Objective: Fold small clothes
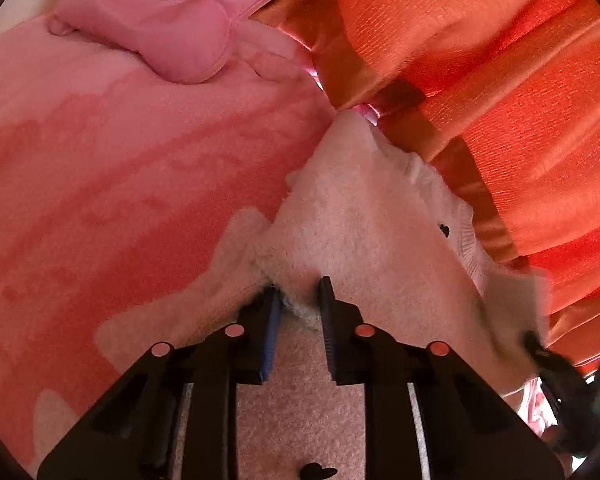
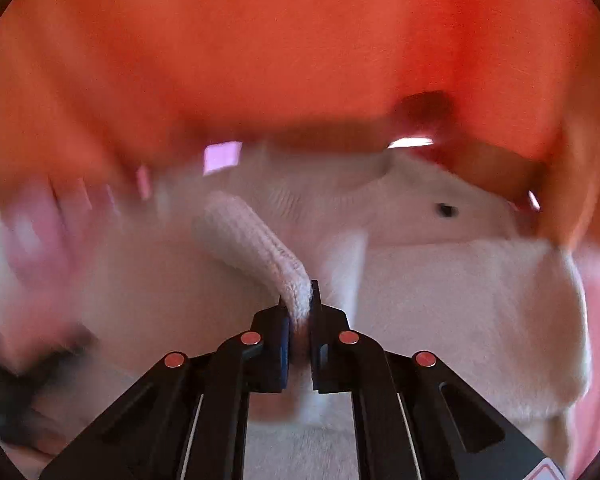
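- Left wrist view: left gripper (image 1: 300, 300) has its jaws partly apart, a fluffy edge of the cream fleece garment (image 1: 364, 220) between them on the pink blanket (image 1: 100, 180).
- Right gripper (image 2: 300, 304) pinches the garment's ribbed knit cuff (image 2: 252, 240), beneath orange curtain (image 2: 300, 60).
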Demonstrator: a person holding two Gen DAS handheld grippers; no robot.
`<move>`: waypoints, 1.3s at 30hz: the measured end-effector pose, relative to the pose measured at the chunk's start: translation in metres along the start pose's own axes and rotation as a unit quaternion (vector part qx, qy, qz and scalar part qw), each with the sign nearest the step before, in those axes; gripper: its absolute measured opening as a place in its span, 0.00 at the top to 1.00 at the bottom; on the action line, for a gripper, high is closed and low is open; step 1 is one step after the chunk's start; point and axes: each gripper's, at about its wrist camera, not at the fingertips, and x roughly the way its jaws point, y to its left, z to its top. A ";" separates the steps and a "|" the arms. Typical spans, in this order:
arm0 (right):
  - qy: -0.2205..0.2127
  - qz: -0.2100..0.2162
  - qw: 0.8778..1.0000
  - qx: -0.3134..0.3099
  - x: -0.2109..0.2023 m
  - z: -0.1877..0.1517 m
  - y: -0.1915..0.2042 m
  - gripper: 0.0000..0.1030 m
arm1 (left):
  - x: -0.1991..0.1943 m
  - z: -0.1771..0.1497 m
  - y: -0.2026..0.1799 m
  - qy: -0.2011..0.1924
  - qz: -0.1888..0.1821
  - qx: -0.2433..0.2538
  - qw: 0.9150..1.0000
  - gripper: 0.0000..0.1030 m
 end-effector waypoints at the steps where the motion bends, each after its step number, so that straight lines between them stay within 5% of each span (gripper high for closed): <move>1: -0.005 0.011 0.999 0.041 -0.011 0.000 -0.028 0.95 | 0.000 0.000 0.000 0.001 0.000 -0.001 1.000 0.82; 3: 0.009 -0.004 0.996 0.094 -0.012 -0.008 -0.076 0.92 | -0.001 -0.001 0.002 0.001 0.000 -0.001 1.000 0.82; 5: 0.050 -0.081 0.989 0.116 0.002 -0.026 -0.118 0.88 | 0.000 -0.002 -0.002 -0.002 0.007 0.007 1.000 0.82; 9: 0.044 -0.027 0.987 0.152 -0.002 -0.037 -0.143 0.88 | -0.001 -0.003 -0.001 -0.002 0.005 0.006 1.000 0.82; 10: 0.036 -0.013 0.987 0.158 -0.007 -0.033 -0.142 0.81 | -0.001 -0.002 0.000 -0.001 0.003 0.003 1.000 0.82; 13: 0.005 -0.001 0.989 0.148 -0.013 -0.030 -0.134 0.38 | -0.001 -0.003 0.001 -0.002 0.000 -0.003 1.000 0.81; 17: 0.020 -0.015 0.993 0.115 0.011 -0.026 -0.116 0.37 | -0.001 -0.005 0.000 -0.008 0.003 0.001 1.000 0.81; 19: 0.020 -0.025 0.994 0.106 0.019 -0.025 -0.111 0.48 | -0.001 -0.006 -0.001 -0.011 0.008 0.010 1.000 0.82; 20: 0.015 -0.023 0.995 0.094 0.020 -0.022 -0.106 0.83 | -0.001 -0.006 -0.002 -0.012 0.011 0.014 1.000 0.83; 21: 0.015 -0.012 0.996 0.089 0.018 -0.019 -0.103 0.98 | -0.001 -0.007 -0.002 -0.013 0.014 0.016 1.000 0.84; 26: -0.068 0.013 0.995 0.077 -0.028 -0.003 -0.098 0.98 | 0.001 -0.008 -0.003 -0.018 0.024 0.024 0.999 0.85; 30: 0.020 -0.065 0.994 0.085 0.019 -0.032 -0.127 0.99 | 0.001 -0.009 -0.001 -0.017 0.025 0.028 0.999 0.85; 35: -0.040 -0.046 0.997 0.049 -0.019 -0.016 -0.100 0.99 | 0.002 -0.008 0.001 -0.015 0.025 0.027 0.999 0.86; 39: 0.011 -0.074 0.995 0.067 0.020 -0.044 -0.126 1.00 | 0.002 -0.009 0.001 -0.015 0.026 0.033 0.999 0.86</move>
